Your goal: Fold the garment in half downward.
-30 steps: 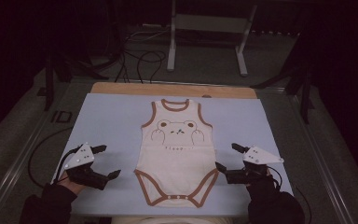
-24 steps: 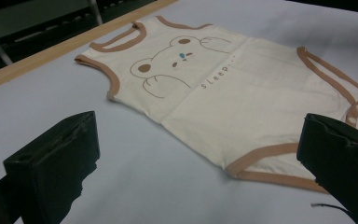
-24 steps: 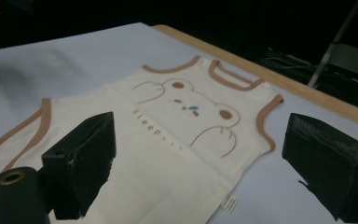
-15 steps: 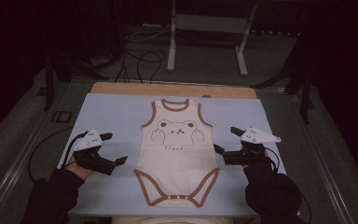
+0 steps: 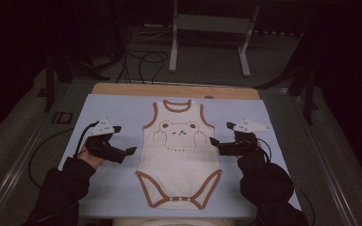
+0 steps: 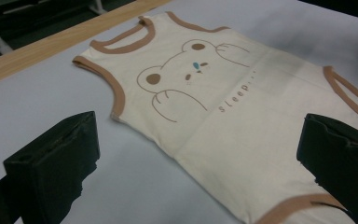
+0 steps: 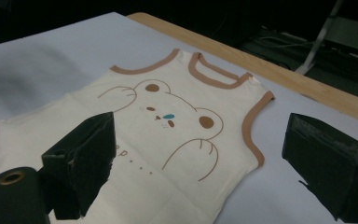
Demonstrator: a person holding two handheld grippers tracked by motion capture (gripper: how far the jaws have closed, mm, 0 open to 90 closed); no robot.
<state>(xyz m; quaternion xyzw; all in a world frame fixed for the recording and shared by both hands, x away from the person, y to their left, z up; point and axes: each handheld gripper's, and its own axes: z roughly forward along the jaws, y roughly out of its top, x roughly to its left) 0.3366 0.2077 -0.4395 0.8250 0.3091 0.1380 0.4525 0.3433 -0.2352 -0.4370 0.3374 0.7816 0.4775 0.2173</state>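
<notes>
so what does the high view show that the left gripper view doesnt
High view alone: both claws, left and right, open on either side of the bodysuit, the person's sleeves, the snap crotch, and the floor cables beyond the table. Left gripper view alone: the word "sleep" readable and the bear's blue nose. Both: the cream bodysuit flat on the pale blue mat, and the wooden table edge.

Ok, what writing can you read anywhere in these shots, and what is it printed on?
"sleep..." in small brown letters on the chest of the cream bodysuit, under the bear drawing, read in the left gripper view.
In the right gripper view just "p..." of that word shows beside one of the fingers.
In the high view the same line is too small to read.
</notes>
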